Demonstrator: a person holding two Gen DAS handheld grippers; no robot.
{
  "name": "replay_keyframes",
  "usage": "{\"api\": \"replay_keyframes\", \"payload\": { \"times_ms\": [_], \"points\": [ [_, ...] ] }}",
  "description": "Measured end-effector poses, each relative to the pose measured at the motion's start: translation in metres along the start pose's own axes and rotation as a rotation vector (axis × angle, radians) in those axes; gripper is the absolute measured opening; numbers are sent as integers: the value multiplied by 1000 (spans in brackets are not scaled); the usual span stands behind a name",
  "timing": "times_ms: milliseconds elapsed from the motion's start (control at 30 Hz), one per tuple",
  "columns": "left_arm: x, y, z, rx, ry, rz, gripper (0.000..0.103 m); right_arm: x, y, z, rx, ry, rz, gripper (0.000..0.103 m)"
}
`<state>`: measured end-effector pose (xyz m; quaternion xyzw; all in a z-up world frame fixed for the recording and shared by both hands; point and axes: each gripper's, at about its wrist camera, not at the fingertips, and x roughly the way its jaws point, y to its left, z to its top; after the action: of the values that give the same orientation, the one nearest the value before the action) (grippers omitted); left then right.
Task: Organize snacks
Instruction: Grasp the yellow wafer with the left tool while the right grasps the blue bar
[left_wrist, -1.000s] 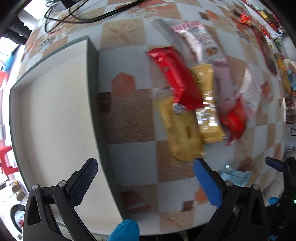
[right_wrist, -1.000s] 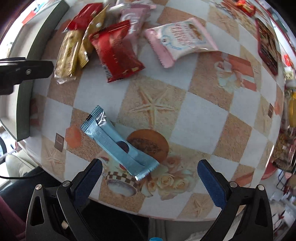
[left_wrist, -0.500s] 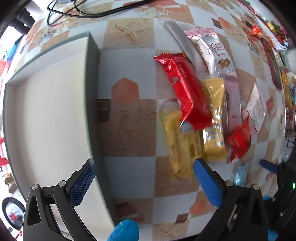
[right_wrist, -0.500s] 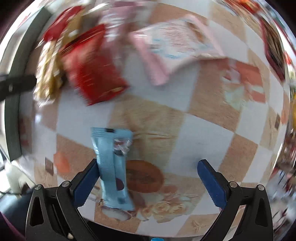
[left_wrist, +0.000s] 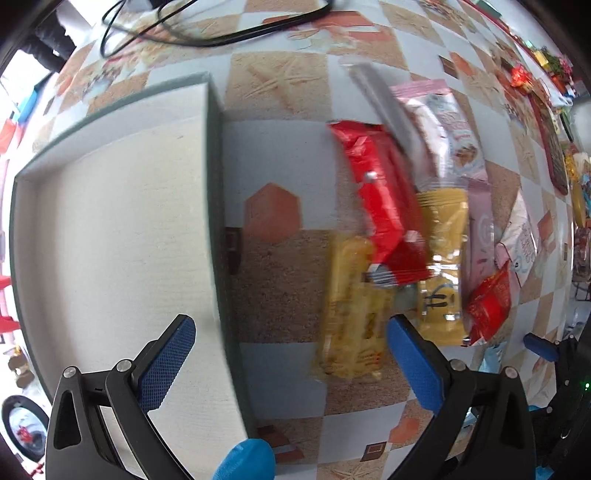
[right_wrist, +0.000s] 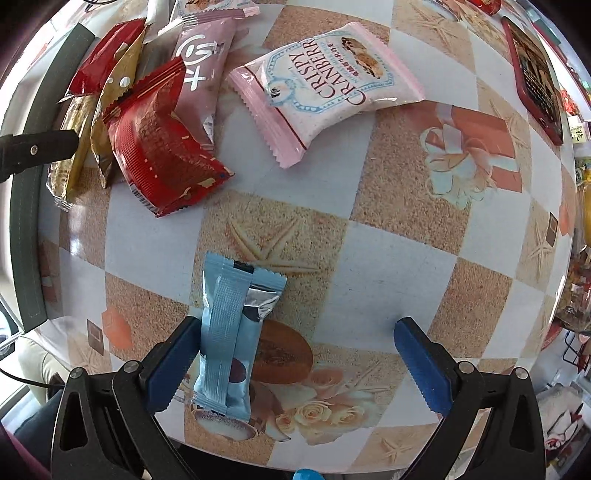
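A pile of snack packets lies on the patterned table: a long red packet (left_wrist: 384, 206), a yellow biscuit packet (left_wrist: 351, 314), a gold packet (left_wrist: 443, 258), a mauve packet (right_wrist: 201, 70) and a pink cranberry packet (right_wrist: 325, 77). A red square packet (right_wrist: 159, 144) lies at the pile's near edge. A light blue packet (right_wrist: 231, 339) lies apart, just inside my right gripper's left finger. My right gripper (right_wrist: 295, 365) is open over it. My left gripper (left_wrist: 288, 362) is open, straddling the rim of the white tray (left_wrist: 110, 240), its right finger beside the yellow packet.
The tray's dark green rim (right_wrist: 22, 236) runs along the table's left side. Black cables (left_wrist: 207, 29) lie at the far edge. A dark red tray (right_wrist: 535, 70) and more goods sit at the far right. The table edge is close below my right gripper.
My right gripper has turned and shifted so the blue packet now lies lengthwise beside its left finger. My left gripper has moved closer to the yellow packet.
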<state>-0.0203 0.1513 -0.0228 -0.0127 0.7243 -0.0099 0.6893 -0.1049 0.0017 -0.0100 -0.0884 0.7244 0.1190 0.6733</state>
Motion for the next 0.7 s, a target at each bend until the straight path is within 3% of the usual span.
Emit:
{"api": "replay_keyframes", "payload": {
  "times_ms": [200, 400, 500, 633, 700],
  "points": [
    [12, -42, 10, 64, 12, 71, 103, 2, -3, 3, 5, -3, 1, 103],
    [25, -25, 16, 100, -20, 82, 103, 0, -5, 3, 20, -13, 3, 103],
    [9, -29, 27, 110, -3, 143, 103, -2, -7, 0, 37, -22, 6, 103],
    [12, -73, 30, 236, -43, 234, 103, -3, -8, 3, 59, -8, 10, 103],
    [16, -80, 33, 247, -57, 227, 103, -6, -9, 6, 59, -9, 11, 103]
  ]
}}
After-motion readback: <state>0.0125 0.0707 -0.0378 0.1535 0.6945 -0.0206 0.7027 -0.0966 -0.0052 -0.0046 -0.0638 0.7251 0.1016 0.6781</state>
